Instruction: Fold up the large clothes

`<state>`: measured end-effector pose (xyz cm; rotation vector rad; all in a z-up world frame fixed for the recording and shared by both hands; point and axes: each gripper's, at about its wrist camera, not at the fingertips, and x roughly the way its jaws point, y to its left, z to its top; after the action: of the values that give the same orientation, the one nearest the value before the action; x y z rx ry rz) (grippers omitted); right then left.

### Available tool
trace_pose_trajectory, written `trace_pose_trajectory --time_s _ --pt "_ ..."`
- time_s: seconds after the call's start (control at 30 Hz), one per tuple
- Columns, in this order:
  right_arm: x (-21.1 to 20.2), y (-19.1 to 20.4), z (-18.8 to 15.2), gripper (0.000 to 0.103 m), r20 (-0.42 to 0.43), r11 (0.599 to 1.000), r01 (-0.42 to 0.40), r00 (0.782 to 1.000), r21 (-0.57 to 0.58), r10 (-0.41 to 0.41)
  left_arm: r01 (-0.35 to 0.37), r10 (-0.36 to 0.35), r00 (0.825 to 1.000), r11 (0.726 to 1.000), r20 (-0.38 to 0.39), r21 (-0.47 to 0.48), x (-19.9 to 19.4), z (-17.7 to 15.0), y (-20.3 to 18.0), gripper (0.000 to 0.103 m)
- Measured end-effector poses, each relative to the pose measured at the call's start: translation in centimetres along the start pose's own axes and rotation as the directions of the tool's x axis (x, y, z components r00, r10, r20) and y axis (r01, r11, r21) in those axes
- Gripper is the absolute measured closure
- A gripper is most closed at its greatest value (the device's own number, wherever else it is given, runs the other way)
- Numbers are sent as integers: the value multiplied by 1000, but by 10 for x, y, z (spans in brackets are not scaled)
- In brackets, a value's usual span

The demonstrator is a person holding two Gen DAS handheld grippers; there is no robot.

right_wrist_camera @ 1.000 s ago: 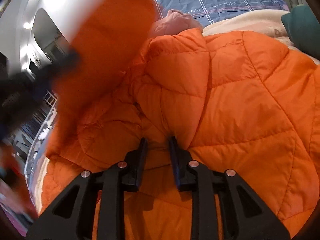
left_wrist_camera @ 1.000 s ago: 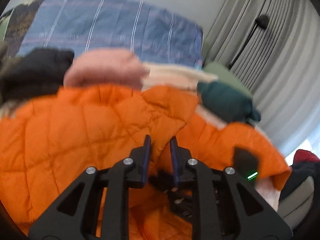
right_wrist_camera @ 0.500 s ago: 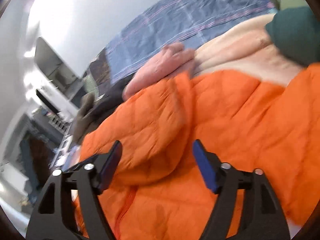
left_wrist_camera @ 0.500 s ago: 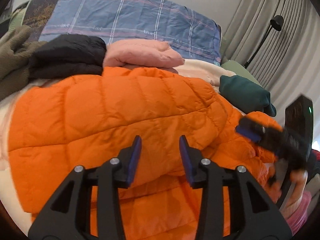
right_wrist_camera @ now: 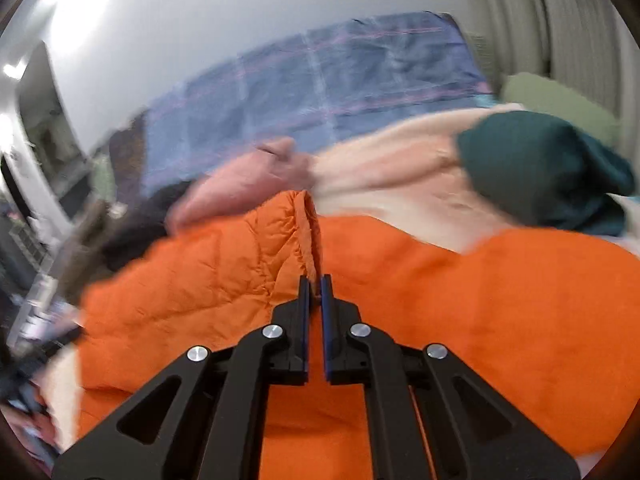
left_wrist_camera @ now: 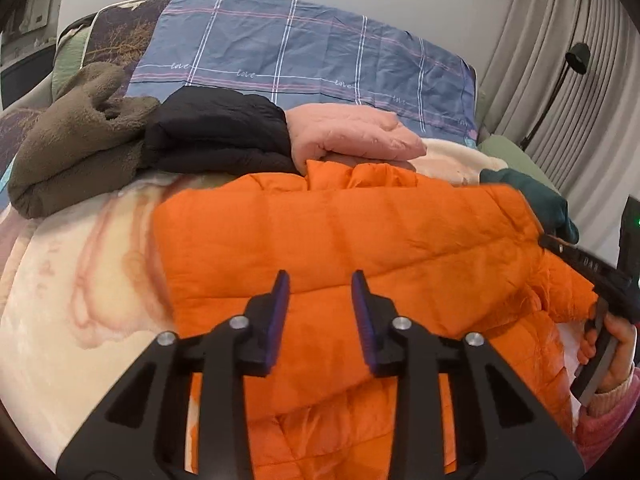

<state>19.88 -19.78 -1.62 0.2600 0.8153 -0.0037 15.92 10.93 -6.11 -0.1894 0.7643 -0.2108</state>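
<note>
Orange puffer jacket, spread on the bed, is being pinched by the right hand-held gripper for folding; the left hand-held gripper is closing, empty.

Orange puffer jacket on bed, beneath closing, empty left hand-held gripper

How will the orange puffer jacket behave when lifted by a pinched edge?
The orange puffer jacket is probably floppy: the ridge above the right gripper is crumpled. Its puffy quilting suggests it is light. The smooth shell may slip.
</note>
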Motion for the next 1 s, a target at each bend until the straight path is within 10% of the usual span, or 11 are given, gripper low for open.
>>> trace_pose_trajectory --time_s 0.13,0.23,0.37,0.5,0.67,1.0 --pt "27 -28 -20 88 -147 997 43 989 61 -34 -9 10 998 1000 -57 23 24 -3 -10 73" --pt "13 -37 -23 64 -93 986 135 988 99 -126 -21 25 996 999 -87 49 39 -6 -19 73" --pt "-10 -11 -11 64 34 996 79 996 38 -80 21 -17 997 999 -81 44 44 2 -36 73" --pt "7 17 -9 70 -21 994 -111 994 -14 111 59 -48 993 993 -106 107 62 9 -74 73" --pt "72 3 -47 80 -239 1000 -18 971 0 18 43 -19 988 988 -150 152 101 -7 -95 71" --pt "37 -5 -55 76 -175 998 -56 983 35 62 -5 30 995 969 -96 247 115 -35 -98 71"
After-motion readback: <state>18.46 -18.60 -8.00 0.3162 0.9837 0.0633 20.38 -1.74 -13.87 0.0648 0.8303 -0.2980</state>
